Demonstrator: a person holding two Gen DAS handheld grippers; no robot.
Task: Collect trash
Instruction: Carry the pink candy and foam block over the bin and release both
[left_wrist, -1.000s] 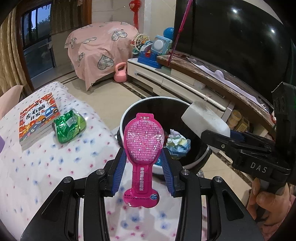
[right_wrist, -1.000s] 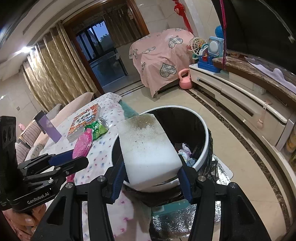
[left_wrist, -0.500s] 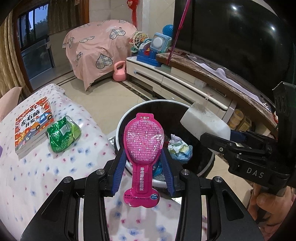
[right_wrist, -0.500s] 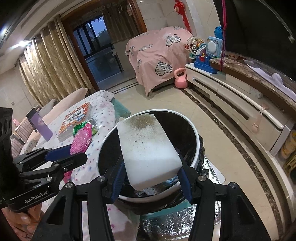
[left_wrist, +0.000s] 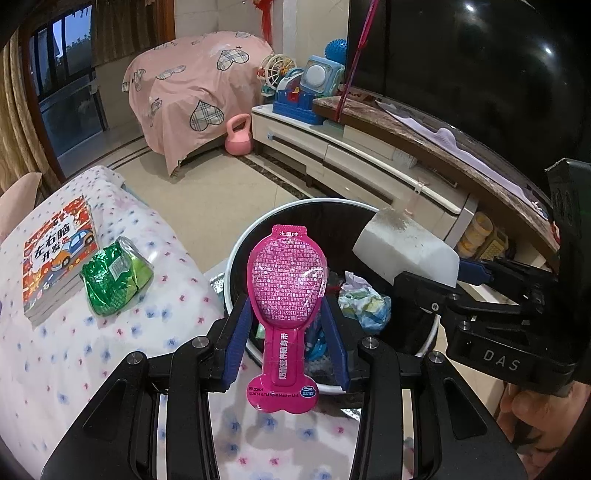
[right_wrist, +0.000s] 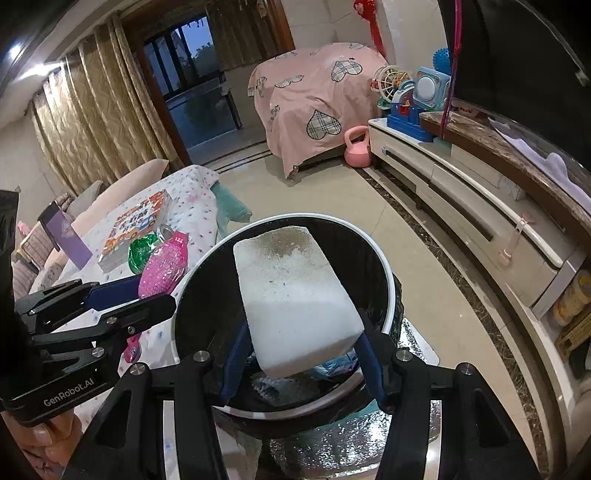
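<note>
My left gripper (left_wrist: 288, 325) is shut on a pink spoon-shaped candy packet (left_wrist: 286, 291), held upright at the near rim of a black trash bin (left_wrist: 332, 201) with a white rim. My right gripper (right_wrist: 299, 347) is shut on a white foam block (right_wrist: 295, 299) with a dirty top, held over the bin's (right_wrist: 376, 254) opening. The block (left_wrist: 406, 251) and the right gripper (left_wrist: 458, 284) show in the left wrist view over the bin's right side. The pink packet (right_wrist: 162, 264) shows in the right wrist view beside the bin. Crumpled trash (left_wrist: 364, 299) lies inside the bin.
A green foil wrapper (left_wrist: 114, 277) and a picture book (left_wrist: 59, 254) lie on the floral tablecloth (left_wrist: 74, 350) left of the bin. A TV cabinet (left_wrist: 369, 162) runs along the right. A pink-covered chair (left_wrist: 195, 88) and pink kettlebell (left_wrist: 239, 134) stand behind.
Both grippers have moved forward toward the bin with their loads. The foam block now hangs further over the bin opening, and the pink packet is closer to the rim.
</note>
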